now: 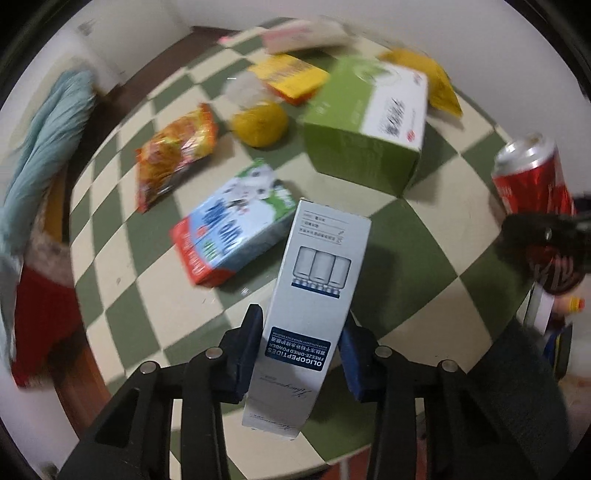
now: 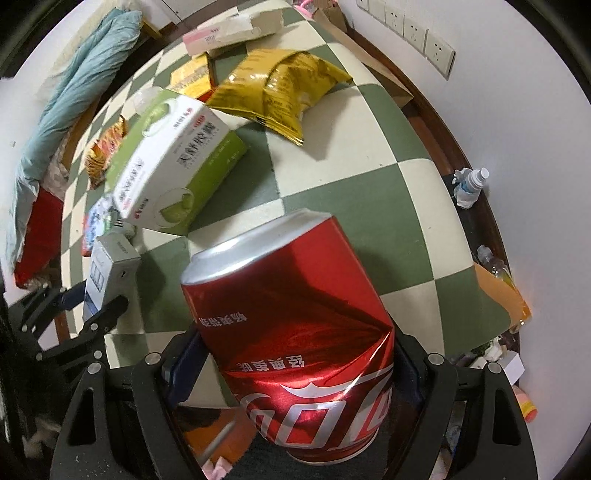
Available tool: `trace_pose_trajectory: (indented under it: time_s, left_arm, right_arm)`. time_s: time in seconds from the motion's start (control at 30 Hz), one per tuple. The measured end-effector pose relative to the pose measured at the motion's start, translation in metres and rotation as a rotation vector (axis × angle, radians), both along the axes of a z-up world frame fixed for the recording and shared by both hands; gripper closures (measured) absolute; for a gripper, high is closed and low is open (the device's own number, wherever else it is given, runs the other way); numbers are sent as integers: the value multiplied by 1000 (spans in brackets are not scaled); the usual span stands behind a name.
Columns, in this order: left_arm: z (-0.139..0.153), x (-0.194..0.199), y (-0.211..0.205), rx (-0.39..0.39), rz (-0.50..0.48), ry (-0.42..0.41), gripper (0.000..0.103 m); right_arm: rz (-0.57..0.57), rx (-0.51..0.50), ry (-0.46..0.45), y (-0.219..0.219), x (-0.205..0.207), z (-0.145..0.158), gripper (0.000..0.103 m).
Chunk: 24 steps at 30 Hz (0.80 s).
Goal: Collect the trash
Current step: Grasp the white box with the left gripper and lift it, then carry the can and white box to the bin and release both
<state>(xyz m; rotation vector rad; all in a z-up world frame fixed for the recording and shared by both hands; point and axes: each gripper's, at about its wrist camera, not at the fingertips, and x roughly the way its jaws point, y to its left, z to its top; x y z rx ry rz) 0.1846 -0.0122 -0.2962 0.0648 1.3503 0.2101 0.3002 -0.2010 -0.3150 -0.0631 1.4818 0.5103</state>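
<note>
Now the left gripper clamps a tall white-and-blue cardboard box, the right gripper squeezing a dented red aluminium can.

I see a checkered desk carrying a green box, milk carton, noodle packet, orange and yellow bag.

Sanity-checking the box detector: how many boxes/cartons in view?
6: white skincare box in left gripper; milk carton, green box, yellow box, pink-white boxes on checkered table. More possibly hidden.
</note>
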Motion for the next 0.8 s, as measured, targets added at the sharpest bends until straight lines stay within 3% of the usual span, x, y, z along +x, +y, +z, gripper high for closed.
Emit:
trace_pose_trajectory:
  time_s: [0.43,0.63,0.8]
  left_arm:
    - [89,-38,48,-60,290,-247,68]
    - [145,-77,84,-85,398,-391,68]
    - [178,-125,127,-106,509,-468,68]
  right_arm:
    - [23,127,-42,27,-36,53,17]
    - [71,222,-55,56,-56,93,17]
    - [170,308,-48,107,-92,126,17]
